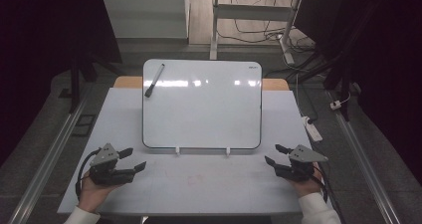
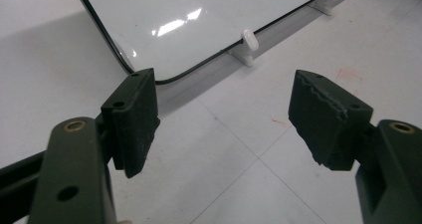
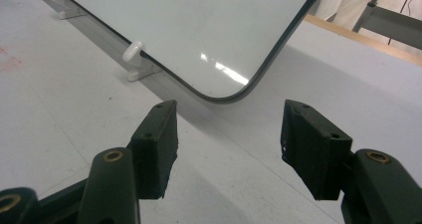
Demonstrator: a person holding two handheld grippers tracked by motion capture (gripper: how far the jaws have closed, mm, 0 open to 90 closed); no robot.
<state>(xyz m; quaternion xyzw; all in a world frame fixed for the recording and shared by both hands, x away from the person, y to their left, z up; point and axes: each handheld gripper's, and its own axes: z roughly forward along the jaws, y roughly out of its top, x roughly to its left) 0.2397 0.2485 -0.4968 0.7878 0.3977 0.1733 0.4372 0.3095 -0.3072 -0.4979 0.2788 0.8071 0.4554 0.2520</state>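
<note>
Surface (image 1: pixel 199 184): a pale grey top is seen, with faint red smudges (image 1: pixel 194 178) near the middle of the near part.
Whiteboard (image 1: pixel 201 104): it is propped at a tilt on two small white feet (image 1: pixel 177 151) at its near edge, in the middle of the surface; its face is blank and glare is reflected near the far edge.
Marker (image 1: pixel 154 79): a black-capped marker is laid slantwise on the far left corner of the whiteboard, touching its face.
Left gripper (image 1: pixel 133 160): it is held in the left hand (image 1: pixel 94 191) at the near left of the surface, pointed toward the right; its jaws are spread apart with nothing between them. In the left gripper view (image 2: pixel 224 119) the near left corner of the whiteboard (image 2: pixel 199 20) is seen just beyond the jaws, apart from them.
Right gripper (image 1: pixel 272 154): it is held in the right hand (image 1: pixel 306 186) at the near right of the surface, pointed toward the left; its jaws are spread apart and nothing is gripped. In the right gripper view (image 3: pixel 229 134) the near right corner of the whiteboard (image 3: pixel 199 30) is seen just beyond the jaws, not touched.
Sleeves: white cuffs are seen at both wrists at the near edge.
Floor (image 1: pixel 368 149): a white power strip (image 1: pixel 312 128) is laid to the right of the surface.
</note>
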